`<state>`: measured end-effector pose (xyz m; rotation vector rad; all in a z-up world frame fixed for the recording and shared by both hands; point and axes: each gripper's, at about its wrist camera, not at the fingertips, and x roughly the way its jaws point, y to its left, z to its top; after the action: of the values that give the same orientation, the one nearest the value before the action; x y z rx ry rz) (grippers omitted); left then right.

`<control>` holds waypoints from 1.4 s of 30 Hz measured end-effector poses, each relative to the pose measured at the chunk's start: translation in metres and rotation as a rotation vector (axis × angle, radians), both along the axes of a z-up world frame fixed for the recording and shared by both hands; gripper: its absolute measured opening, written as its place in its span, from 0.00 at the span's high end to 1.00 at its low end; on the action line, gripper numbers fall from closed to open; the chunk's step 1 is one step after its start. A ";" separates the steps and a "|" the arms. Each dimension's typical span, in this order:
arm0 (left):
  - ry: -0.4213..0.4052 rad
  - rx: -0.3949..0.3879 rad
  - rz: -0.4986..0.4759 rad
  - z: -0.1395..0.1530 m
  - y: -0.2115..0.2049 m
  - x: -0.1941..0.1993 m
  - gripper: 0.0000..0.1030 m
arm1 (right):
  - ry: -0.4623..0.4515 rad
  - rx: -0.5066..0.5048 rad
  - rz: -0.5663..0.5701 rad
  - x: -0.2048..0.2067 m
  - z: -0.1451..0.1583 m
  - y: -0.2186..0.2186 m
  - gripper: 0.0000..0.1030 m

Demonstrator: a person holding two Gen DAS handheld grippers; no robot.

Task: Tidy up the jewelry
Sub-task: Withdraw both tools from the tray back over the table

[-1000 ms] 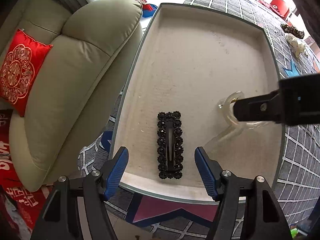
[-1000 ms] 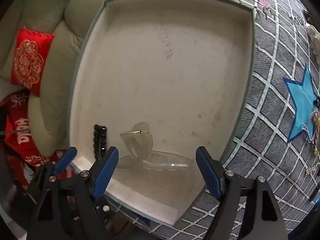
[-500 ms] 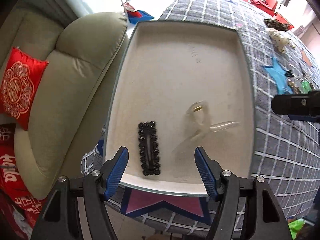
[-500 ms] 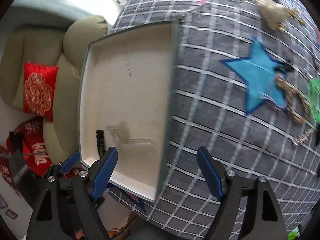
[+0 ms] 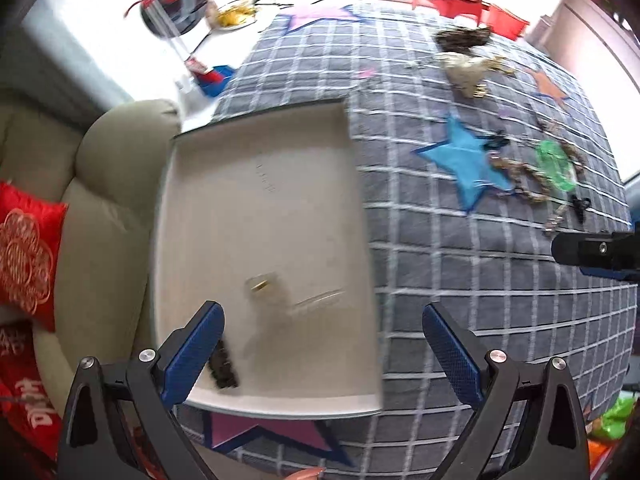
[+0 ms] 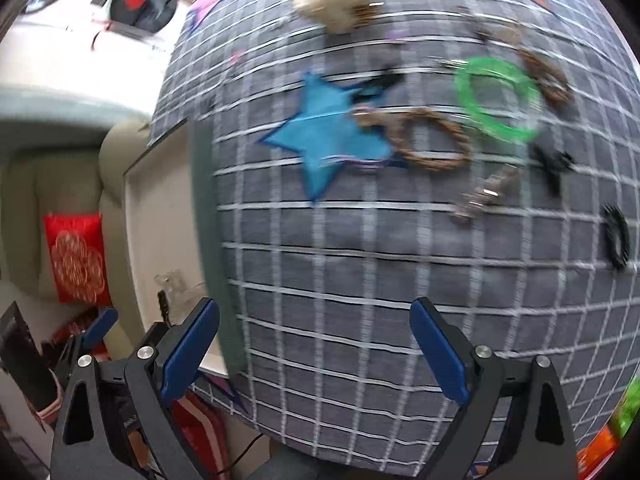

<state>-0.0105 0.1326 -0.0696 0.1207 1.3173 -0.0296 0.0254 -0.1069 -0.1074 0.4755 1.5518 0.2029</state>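
A cream tray [image 5: 260, 200] lies on the grey checked cloth [image 5: 460, 280]. In it are a black beaded hair clip [image 5: 225, 368] near the front rim and a clear hair clip [image 5: 288, 294] beside it. My left gripper [image 5: 324, 346] hangs above the tray's front right corner, jaws opening wide, nothing between them. My right gripper [image 6: 314, 344] hovers over bare cloth right of the tray [image 6: 160, 208], jaws also opening and empty. Farther off lie a green ring [image 6: 498, 98], a braided brown band [image 6: 430, 140], a black scrunchie [image 6: 616, 240] and a silvery clip [image 6: 486, 196].
A beige sofa [image 5: 100, 208] with a red cushion [image 5: 26, 256] stands left of the tray. A pale fluffy piece [image 5: 464, 70] and a dark one [image 5: 462, 38] lie at the far side of the cloth. A blue star patch [image 5: 466, 164] marks the cloth.
Both grippers have risen and swung right, away from the clips left lying in the tray. Their jaws have spread wider. The right one is now over the cloth.
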 end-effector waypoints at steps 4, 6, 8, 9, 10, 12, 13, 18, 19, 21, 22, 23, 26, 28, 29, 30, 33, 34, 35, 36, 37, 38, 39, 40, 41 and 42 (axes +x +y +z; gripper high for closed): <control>-0.001 -0.010 -0.061 0.003 -0.031 0.007 0.03 | -0.007 0.034 -0.103 -0.013 0.000 -0.045 0.00; 0.000 -0.012 -0.089 0.004 -0.046 0.009 0.03 | -0.013 0.036 -0.144 -0.019 -0.001 -0.064 0.00; 0.001 -0.015 -0.121 0.003 -0.062 0.013 0.03 | -0.026 0.030 -0.176 -0.023 -0.002 -0.079 0.00; 0.002 -0.016 -0.134 0.003 -0.069 0.014 0.03 | -0.033 0.029 -0.188 -0.026 -0.002 -0.085 0.00; 0.002 -0.018 -0.146 0.003 -0.076 0.016 0.03 | -0.044 0.029 -0.208 -0.029 -0.001 -0.093 0.00; 0.002 -0.022 -0.166 0.002 -0.091 0.020 0.03 | -0.059 0.025 -0.243 -0.032 -0.002 -0.105 0.00; 0.000 -0.024 -0.171 0.002 -0.097 0.022 0.03 | -0.055 0.026 -0.251 -0.033 -0.003 -0.110 0.00; 0.021 -0.047 -0.192 -0.008 -0.122 0.036 0.03 | -0.024 -0.024 -0.251 -0.036 -0.010 -0.135 0.00; 0.034 -0.063 -0.198 -0.010 -0.128 0.041 0.03 | -0.023 -0.040 -0.250 -0.037 -0.011 -0.140 0.00; 0.053 -0.092 -0.204 -0.014 -0.136 0.048 0.03 | -0.015 -0.076 -0.251 -0.039 -0.015 -0.153 0.00; 0.056 -0.103 -0.203 -0.015 -0.142 0.053 0.03 | -0.012 -0.090 -0.252 -0.040 -0.017 -0.158 0.00; 0.057 -0.113 -0.205 -0.016 -0.147 0.058 0.03 | -0.007 -0.109 -0.252 -0.041 -0.019 -0.165 0.00; 0.062 -0.145 -0.214 -0.019 -0.165 0.072 0.03 | 0.001 -0.157 -0.250 -0.042 -0.025 -0.181 0.00; 0.064 -0.162 -0.223 -0.022 -0.177 0.082 0.03 | 0.005 -0.195 -0.244 -0.041 -0.030 -0.191 0.00; 0.065 -0.167 -0.228 -0.023 -0.183 0.087 0.03 | 0.004 -0.215 -0.237 -0.040 -0.032 -0.196 0.00; 0.067 -0.175 -0.233 -0.024 -0.188 0.092 0.03 | 0.000 -0.231 -0.231 -0.039 -0.034 -0.199 0.00; 0.065 -0.193 -0.248 -0.030 -0.206 0.109 0.03 | -0.013 -0.289 -0.196 -0.035 -0.041 -0.206 0.00; 0.064 -0.195 -0.250 -0.032 -0.210 0.114 0.03 | -0.017 -0.306 -0.182 -0.033 -0.043 -0.207 0.00; 0.064 -0.196 -0.255 -0.035 -0.215 0.119 0.06 | -0.020 -0.319 -0.169 -0.032 -0.046 -0.208 0.00; 0.063 -0.197 -0.260 -0.038 -0.221 0.124 0.10 | -0.024 -0.334 -0.152 -0.030 -0.049 -0.208 0.00; 0.071 -0.196 -0.265 -0.041 -0.225 0.128 0.13 | -0.027 -0.342 -0.141 -0.028 -0.052 -0.209 0.00; 0.080 -0.196 -0.268 -0.046 -0.230 0.132 0.13 | -0.030 -0.348 -0.129 -0.027 -0.054 -0.208 0.00; 0.086 -0.197 -0.269 -0.049 -0.233 0.135 0.13 | -0.032 -0.358 -0.113 -0.025 -0.058 -0.210 0.00; 0.093 -0.201 -0.271 -0.054 -0.237 0.138 0.14 | -0.033 -0.367 -0.102 -0.023 -0.061 -0.212 0.00; 0.103 -0.206 -0.275 -0.058 -0.242 0.141 0.16 | -0.034 -0.373 -0.093 -0.022 -0.064 -0.212 0.00; 0.110 -0.209 -0.280 -0.061 -0.245 0.142 0.19 | -0.035 -0.377 -0.083 -0.021 -0.068 -0.213 0.00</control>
<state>0.1313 -0.1126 -0.1311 0.1258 1.3902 -0.4153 0.0049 -0.3202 -0.1752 0.2358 1.4898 -0.1441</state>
